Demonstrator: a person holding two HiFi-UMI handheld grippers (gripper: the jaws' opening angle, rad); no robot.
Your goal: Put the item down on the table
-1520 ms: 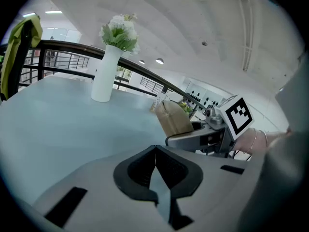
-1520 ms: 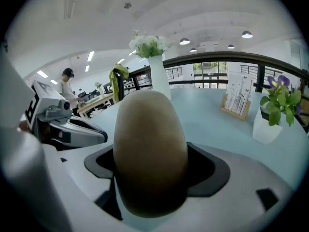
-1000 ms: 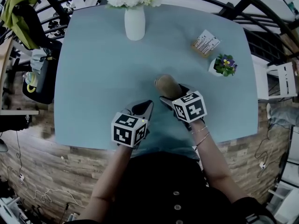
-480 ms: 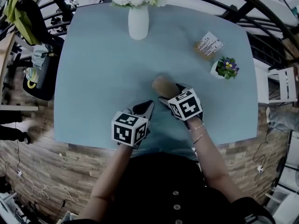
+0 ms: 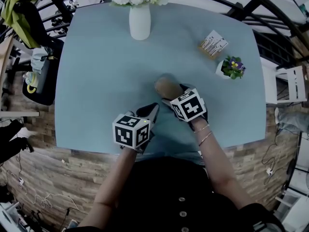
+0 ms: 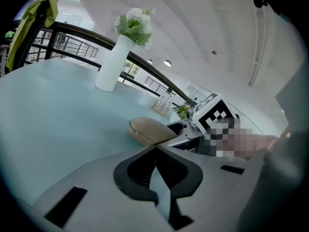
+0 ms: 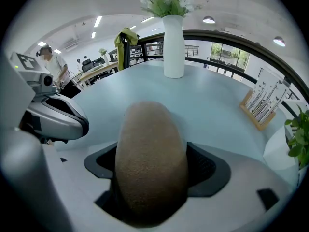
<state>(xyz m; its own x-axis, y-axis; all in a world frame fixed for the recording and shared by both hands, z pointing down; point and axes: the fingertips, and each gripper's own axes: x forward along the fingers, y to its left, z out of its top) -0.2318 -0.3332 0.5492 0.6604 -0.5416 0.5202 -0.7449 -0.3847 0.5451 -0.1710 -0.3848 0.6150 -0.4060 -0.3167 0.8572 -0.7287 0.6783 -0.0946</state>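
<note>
Over the last second I have shifted the right gripper point(image 5: 173, 94) slightly left and away from me, and the item point(image 5: 165, 85) clamped in it has travelled with it. The left gripper point(image 5: 151, 109) has drifted a little the same way. The gap between the two grippers has narrowed slightly.

Brown item point(image 5: 164, 85) half behind right gripper point(image 5: 175, 94)

A card rack point(image 5: 212, 44) sits near potted plant point(image 5: 232, 67), flower vase point(image 5: 139, 21) apart.
</note>
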